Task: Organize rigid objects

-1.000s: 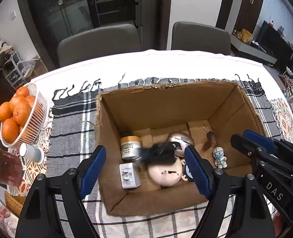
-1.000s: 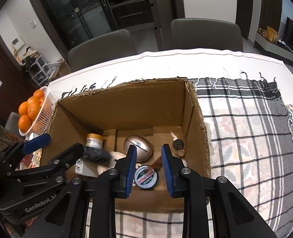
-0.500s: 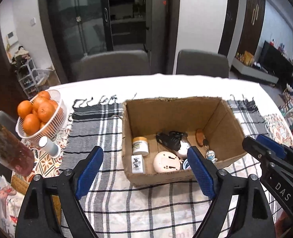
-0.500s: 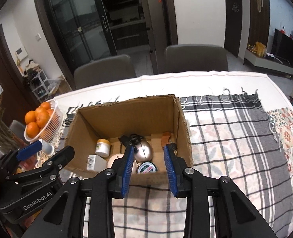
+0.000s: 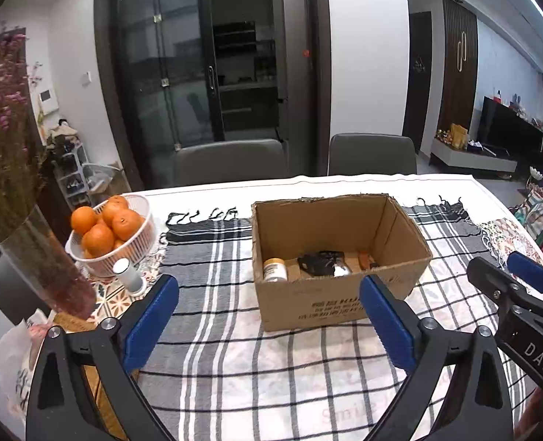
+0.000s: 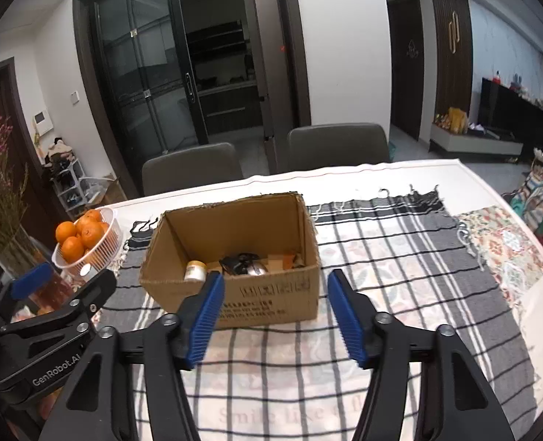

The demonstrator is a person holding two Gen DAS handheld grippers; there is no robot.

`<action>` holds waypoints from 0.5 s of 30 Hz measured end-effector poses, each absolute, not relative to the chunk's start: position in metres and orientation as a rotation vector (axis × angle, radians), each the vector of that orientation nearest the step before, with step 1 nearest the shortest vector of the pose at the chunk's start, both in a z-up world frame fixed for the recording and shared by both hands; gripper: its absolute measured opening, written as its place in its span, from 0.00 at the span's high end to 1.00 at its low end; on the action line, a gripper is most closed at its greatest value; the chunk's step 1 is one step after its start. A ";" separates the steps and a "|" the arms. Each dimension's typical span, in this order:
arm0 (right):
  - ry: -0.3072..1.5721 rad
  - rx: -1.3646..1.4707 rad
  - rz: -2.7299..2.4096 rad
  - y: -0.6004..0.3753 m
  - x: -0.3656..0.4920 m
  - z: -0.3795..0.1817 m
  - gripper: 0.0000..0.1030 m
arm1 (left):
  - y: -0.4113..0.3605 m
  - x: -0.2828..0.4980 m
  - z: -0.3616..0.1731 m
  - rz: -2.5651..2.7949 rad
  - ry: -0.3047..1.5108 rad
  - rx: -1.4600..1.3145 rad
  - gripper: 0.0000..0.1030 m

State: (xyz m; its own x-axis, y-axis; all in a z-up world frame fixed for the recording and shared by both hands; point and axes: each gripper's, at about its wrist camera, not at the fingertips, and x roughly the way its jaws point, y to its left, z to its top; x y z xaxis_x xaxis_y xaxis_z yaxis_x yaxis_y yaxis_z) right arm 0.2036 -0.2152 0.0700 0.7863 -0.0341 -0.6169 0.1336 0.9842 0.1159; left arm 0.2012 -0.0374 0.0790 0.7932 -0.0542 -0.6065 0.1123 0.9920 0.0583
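A cardboard box [image 5: 339, 305] [image 6: 268, 303] stands on the checked cloth in the middle of the table. Inside it I see a small yellow-lidded jar [image 5: 274, 270] [image 6: 195, 270], a black object [image 5: 321, 261] [image 6: 239, 261] lying over a silver mouse [image 6: 256, 270], and an orange-brown piece [image 5: 364, 259]; the near wall hides the rest. My left gripper [image 5: 269, 325] hangs wide, jaws still opening, nothing between them, well back from the box. My right gripper [image 6: 276, 318] is also opening and empty, in front of the box's near wall.
A white basket of oranges [image 5: 110, 237] [image 6: 87, 239] sits at the left, with a small white bottle [image 5: 128, 275] and a glass vase of dried flowers [image 5: 43, 264] beside it. Two grey chairs [image 5: 231, 161] stand behind the table. The patterned mat [image 6: 503, 250] lies at the right.
Both grippers pulled back and up from over the box, so the box now looks smaller and farther. The right jaws went from nearly shut to apart; the left widened.
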 end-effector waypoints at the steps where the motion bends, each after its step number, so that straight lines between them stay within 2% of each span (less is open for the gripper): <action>1: 0.653 0.156 -0.096 -0.214 0.200 0.070 0.37 | -0.036 0.195 0.078 -0.084 0.640 0.093 0.00; 9: 0.606 0.130 -0.111 -0.203 0.154 0.061 0.26 | -0.024 0.149 0.069 -0.017 0.567 0.111 0.00; 15: 0.581 0.091 -0.116 -0.194 0.129 0.056 0.23 | -0.014 0.117 0.063 0.009 0.539 0.098 0.00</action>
